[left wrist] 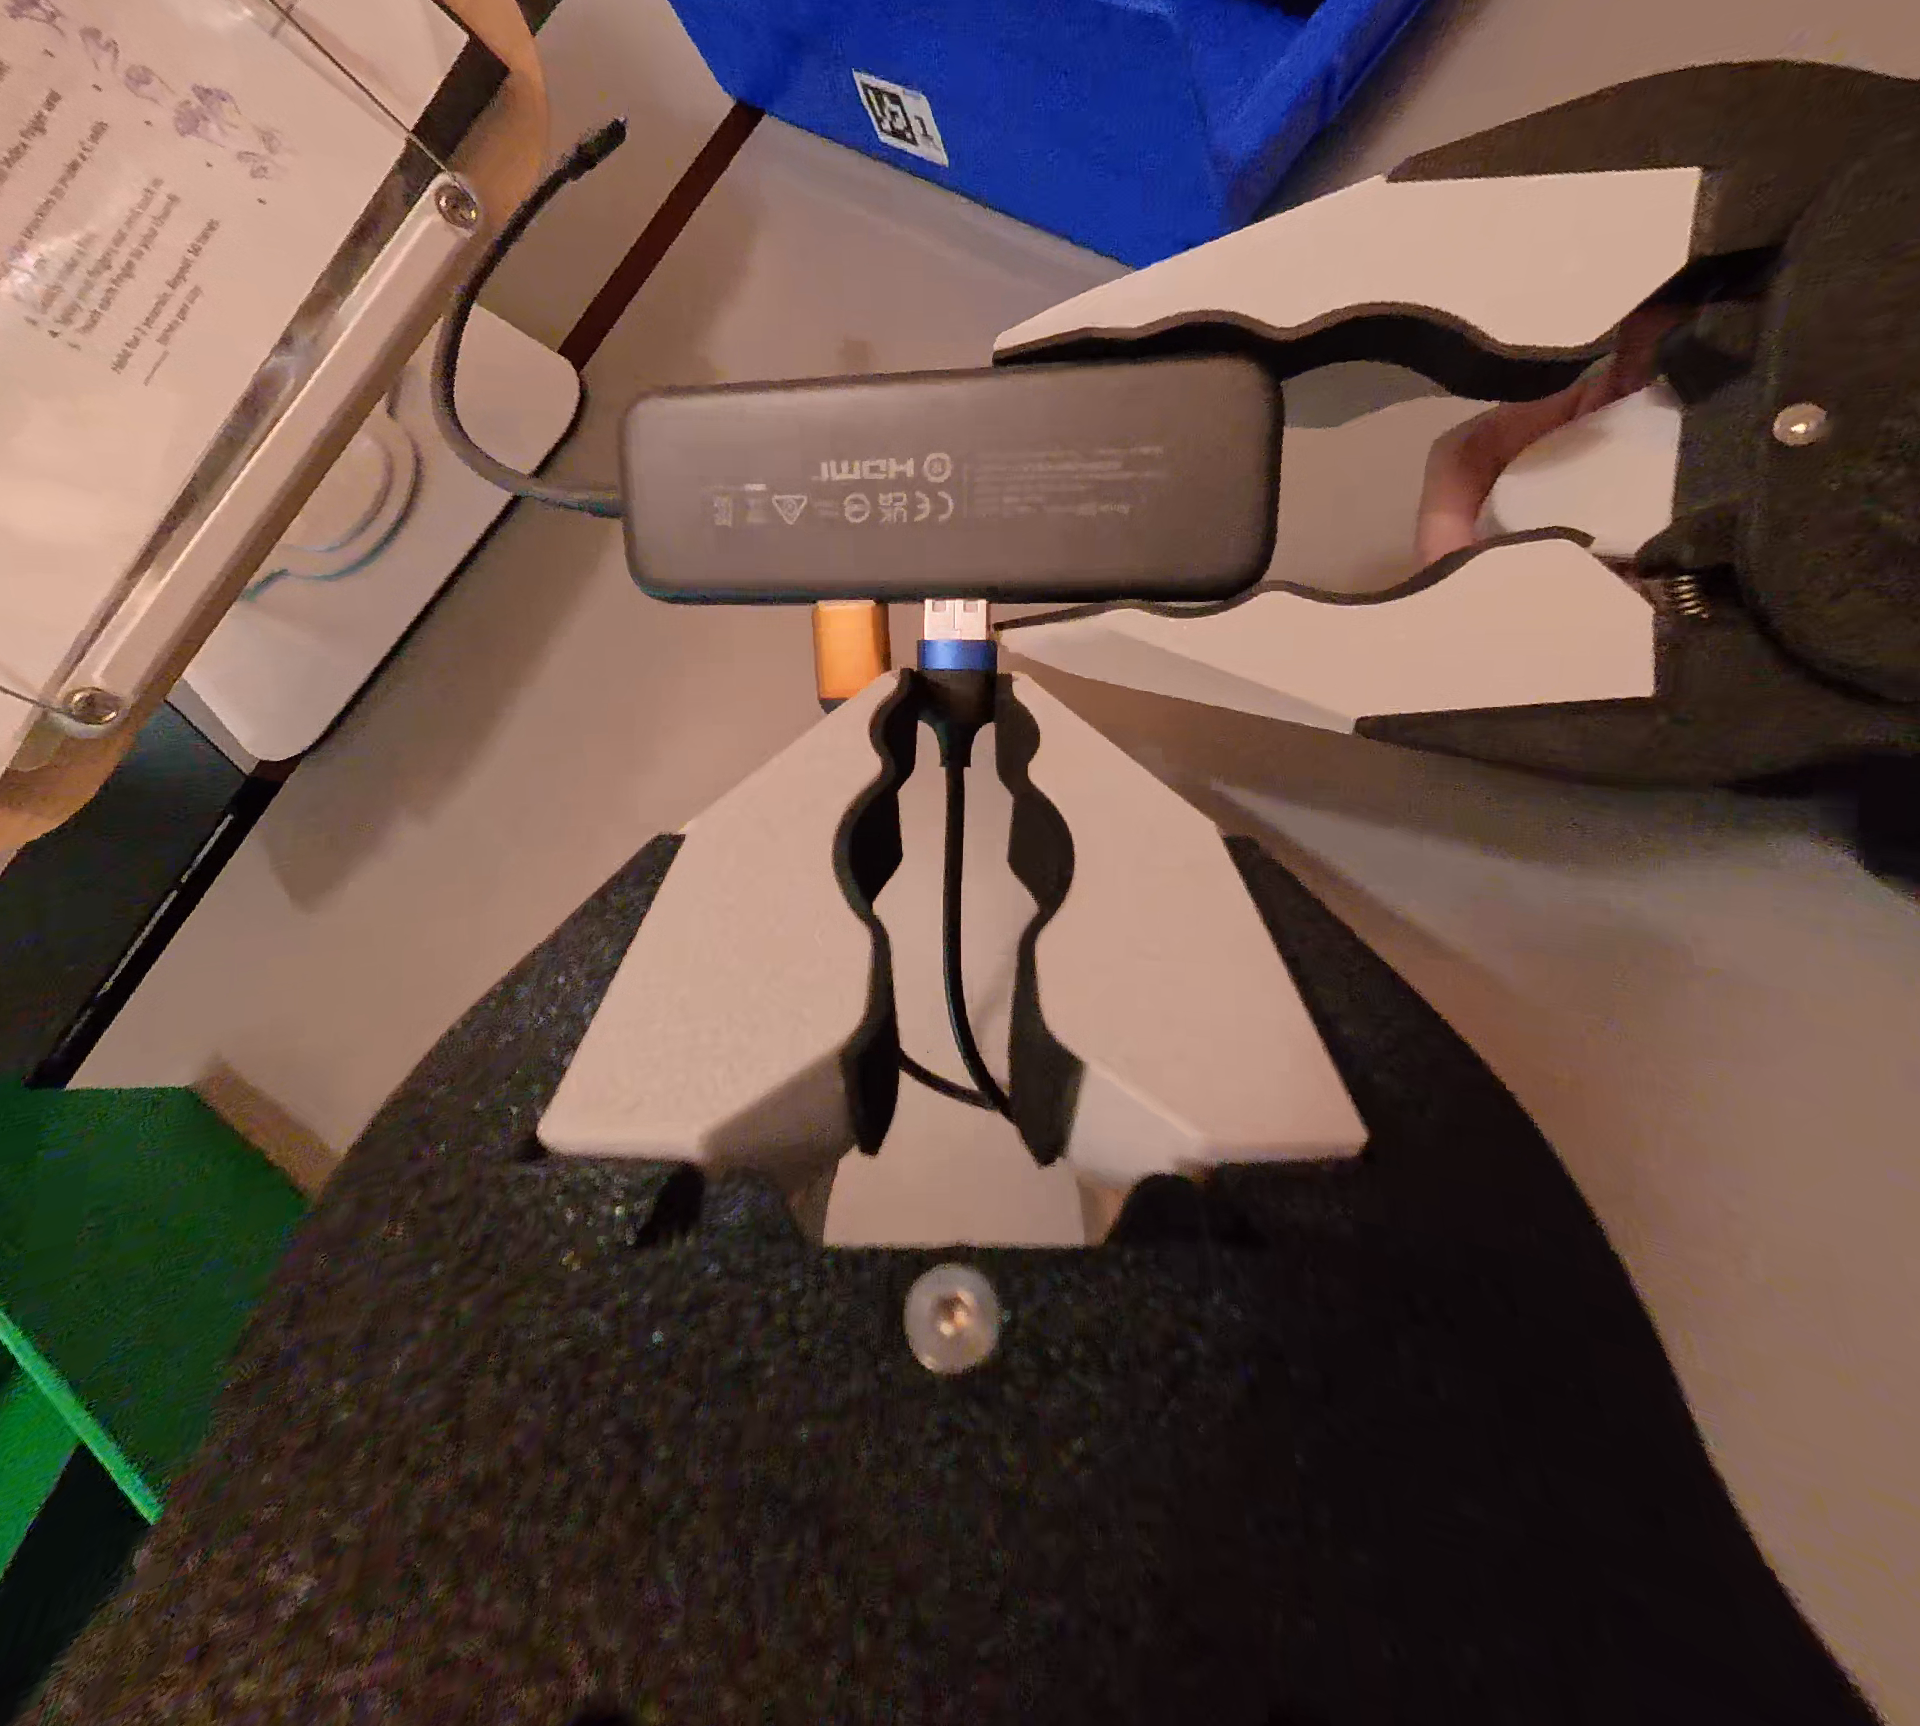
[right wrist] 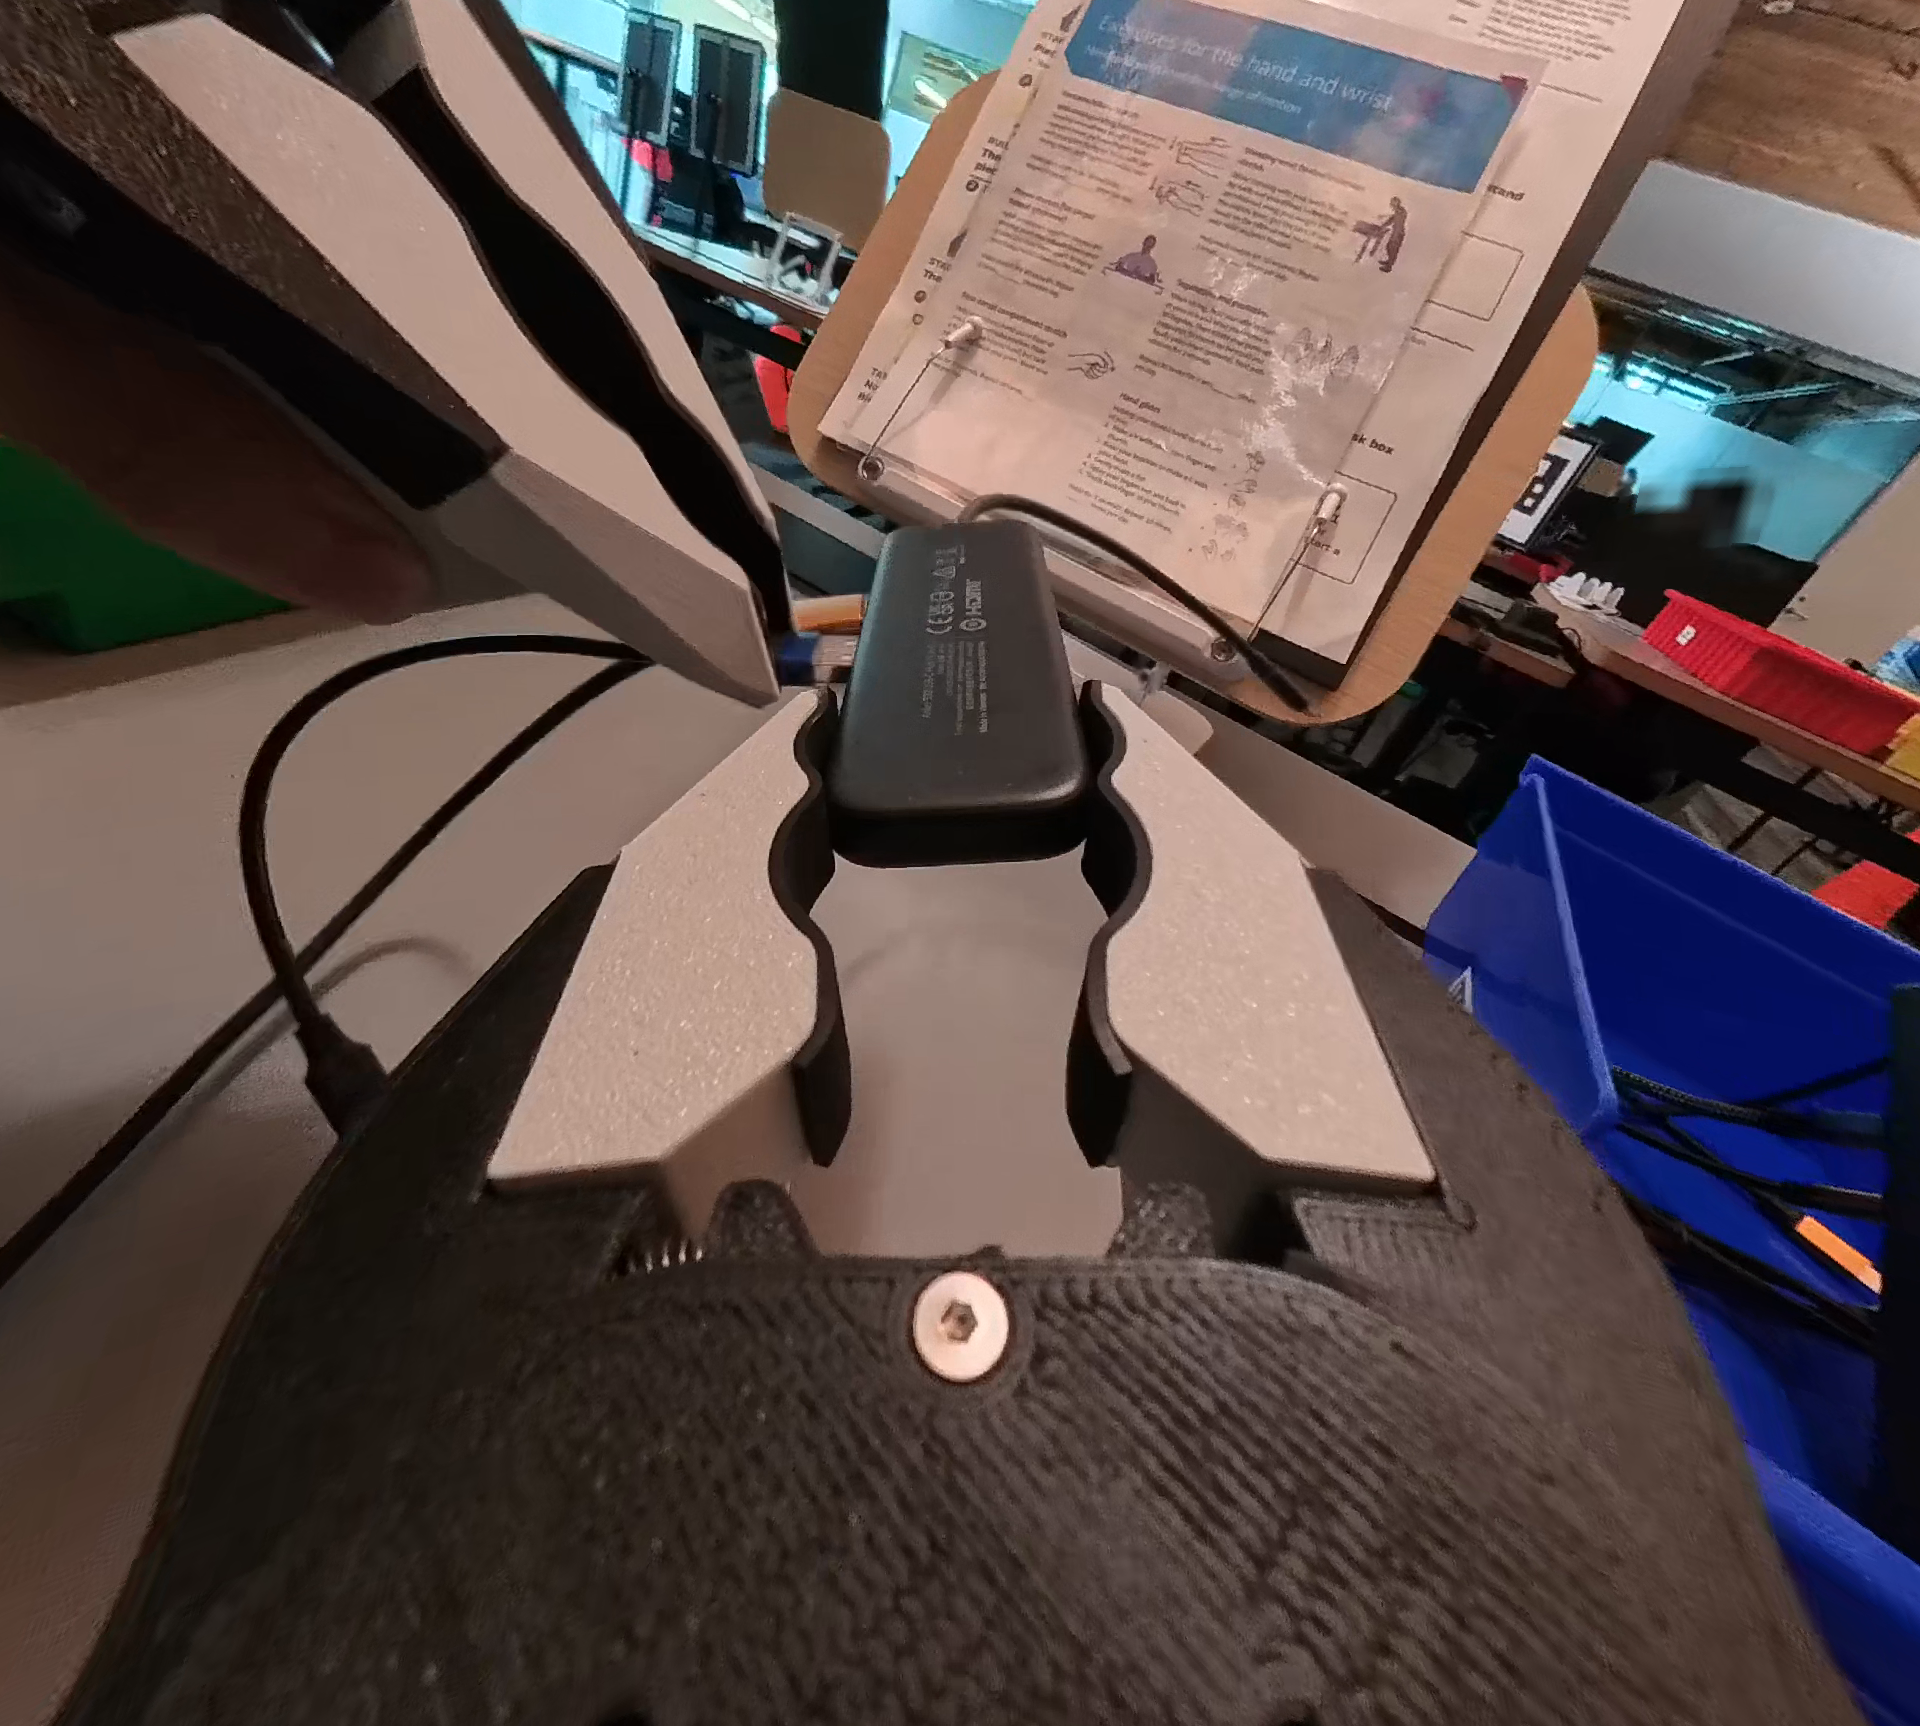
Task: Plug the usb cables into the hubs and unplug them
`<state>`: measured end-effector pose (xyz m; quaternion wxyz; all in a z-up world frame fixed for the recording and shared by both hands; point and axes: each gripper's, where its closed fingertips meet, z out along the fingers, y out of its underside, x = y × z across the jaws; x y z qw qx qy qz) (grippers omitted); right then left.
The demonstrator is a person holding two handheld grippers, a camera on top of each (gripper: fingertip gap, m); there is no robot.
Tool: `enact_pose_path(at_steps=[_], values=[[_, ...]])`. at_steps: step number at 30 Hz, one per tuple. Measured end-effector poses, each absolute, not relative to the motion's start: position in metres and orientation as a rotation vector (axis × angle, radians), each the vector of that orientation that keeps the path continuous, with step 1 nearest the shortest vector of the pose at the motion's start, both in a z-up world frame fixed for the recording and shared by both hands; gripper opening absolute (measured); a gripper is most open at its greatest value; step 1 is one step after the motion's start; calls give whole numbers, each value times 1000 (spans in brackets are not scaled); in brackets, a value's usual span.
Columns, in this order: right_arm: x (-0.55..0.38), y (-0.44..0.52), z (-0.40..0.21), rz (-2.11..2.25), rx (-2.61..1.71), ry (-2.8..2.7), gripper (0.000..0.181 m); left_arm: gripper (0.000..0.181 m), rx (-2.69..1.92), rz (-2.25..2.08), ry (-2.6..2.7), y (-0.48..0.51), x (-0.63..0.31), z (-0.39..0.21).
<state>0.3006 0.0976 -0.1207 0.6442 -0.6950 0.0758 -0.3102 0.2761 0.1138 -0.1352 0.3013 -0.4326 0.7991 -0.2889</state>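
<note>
— Black hub (left wrist: 951, 492): where is it?
— Above the bench (left wrist: 1351, 1001), clamped at one end by the right tongs (right wrist: 956, 741).
— And the left tongs (left wrist: 948, 689)?
— Closed on the blue-collared USB plug (left wrist: 956, 632), its metal tip at the hub's near edge.

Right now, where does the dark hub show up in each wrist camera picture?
Left wrist view: the hub lies crosswise at centre, its right end in the right gripper.
Right wrist view: it points away, centre, its near end clamped.
Shared landmark: the blue bin, top of the left view, lower right in the right view.
</note>
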Motion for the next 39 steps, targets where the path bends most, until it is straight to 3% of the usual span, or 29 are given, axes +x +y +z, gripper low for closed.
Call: enact_pose_path(at_steps=[22,26,39], values=[[313,77,-102,-700,-1450,219,46,19,-993,-912,2063,100,282,-121],[310,78,-99,-606,-1419,223,46,6,-953,-932,2028,97,285,-118],[305,72,-86,-580,-1317,169,46,3,-823,-933,1952,96,287,-100]])
